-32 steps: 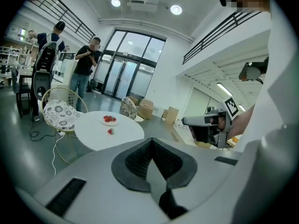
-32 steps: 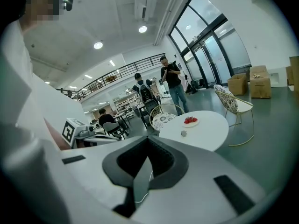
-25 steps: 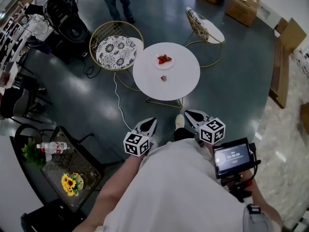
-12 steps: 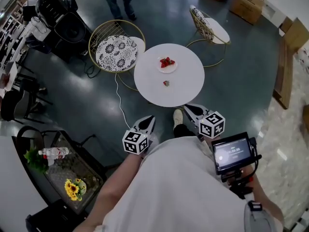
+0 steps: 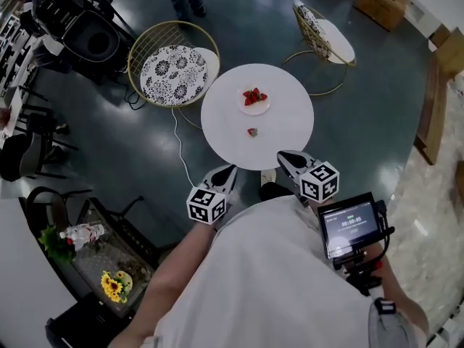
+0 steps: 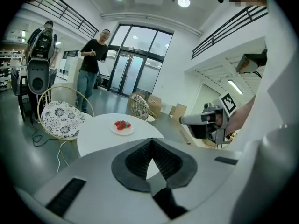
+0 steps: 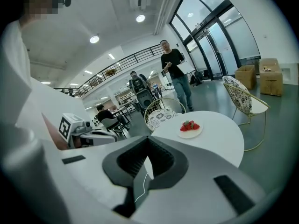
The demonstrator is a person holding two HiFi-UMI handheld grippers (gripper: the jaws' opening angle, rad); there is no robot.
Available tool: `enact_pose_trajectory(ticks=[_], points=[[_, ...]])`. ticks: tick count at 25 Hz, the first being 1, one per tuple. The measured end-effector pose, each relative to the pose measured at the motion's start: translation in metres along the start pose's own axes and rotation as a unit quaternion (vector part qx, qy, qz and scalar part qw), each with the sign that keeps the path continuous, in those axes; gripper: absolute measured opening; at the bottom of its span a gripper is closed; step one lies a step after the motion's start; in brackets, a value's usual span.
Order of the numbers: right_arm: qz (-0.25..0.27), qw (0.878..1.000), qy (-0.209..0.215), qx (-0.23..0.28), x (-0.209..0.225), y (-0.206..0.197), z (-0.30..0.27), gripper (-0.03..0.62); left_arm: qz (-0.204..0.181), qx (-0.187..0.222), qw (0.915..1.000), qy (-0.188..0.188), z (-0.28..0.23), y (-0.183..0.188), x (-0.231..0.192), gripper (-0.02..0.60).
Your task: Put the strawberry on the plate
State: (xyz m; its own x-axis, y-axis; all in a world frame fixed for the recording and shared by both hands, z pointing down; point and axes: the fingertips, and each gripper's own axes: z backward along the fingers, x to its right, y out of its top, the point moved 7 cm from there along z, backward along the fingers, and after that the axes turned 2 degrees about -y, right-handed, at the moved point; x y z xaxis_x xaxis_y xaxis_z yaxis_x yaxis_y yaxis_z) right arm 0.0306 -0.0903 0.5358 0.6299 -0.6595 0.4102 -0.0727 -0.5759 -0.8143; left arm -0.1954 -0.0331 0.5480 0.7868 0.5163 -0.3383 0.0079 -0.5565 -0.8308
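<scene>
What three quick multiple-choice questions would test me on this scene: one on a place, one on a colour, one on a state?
1. Where is the lone strawberry relative to the plate?
A. On it
B. Off it, on the table, on the person's side
C. Off it, on the far side

2. What colour is the round table?
A. White
B. Black
C. Red

3. How do the left gripper's jaws stand?
A. Shut, holding nothing
B. Wide open
C. Clamped on a strawberry

Answers:
1 B: the head view shows it on bare tabletop between the plate and the person.
2 A: its top is plain white in every view.
3 A: its own view shows the jaws together, nothing between them.
</scene>
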Motion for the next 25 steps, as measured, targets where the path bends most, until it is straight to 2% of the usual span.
enact_pose_trajectory(ticks=[7, 11, 13, 17, 21, 25], points=[[-0.004, 1.000, 0.011, -0.003, 0.033, 0.022, -0.032, 0.006, -0.003, -0.013, 0.9999, 0.003, -0.037, 0.021, -0.025, 0.006], [0.017, 1.000, 0.018, 0.010, 0.064, 0.052, -0.064, 0.006, -0.014, -0.002, 0.9999, 0.003, -0.074, 0.043, -0.057, 0.006], [0.010, 1.000, 0.019, 0.004, 0.075, 0.047, -0.068, 0.006, -0.007, -0.013, 0.9999, -0.001, -0.085, 0.038, -0.057, 0.006], [-0.023, 0.999, 0.022, -0.032, 0.070, 0.012, -0.055, 0.006, 0.010, -0.045, 0.9989, -0.011, -0.076, 0.030, -0.036, 0.006], [-0.008, 0.999, 0.030, -0.034, 0.078, 0.034, -0.066, 0.006, -0.001, -0.034, 0.9994, -0.007, -0.090, 0.045, -0.044, 0.006], [-0.007, 0.998, 0.046, -0.044, 0.089, 0.036, -0.081, 0.006, -0.006, -0.048, 0.9988, -0.007, -0.107, 0.040, -0.056, 0.006]])
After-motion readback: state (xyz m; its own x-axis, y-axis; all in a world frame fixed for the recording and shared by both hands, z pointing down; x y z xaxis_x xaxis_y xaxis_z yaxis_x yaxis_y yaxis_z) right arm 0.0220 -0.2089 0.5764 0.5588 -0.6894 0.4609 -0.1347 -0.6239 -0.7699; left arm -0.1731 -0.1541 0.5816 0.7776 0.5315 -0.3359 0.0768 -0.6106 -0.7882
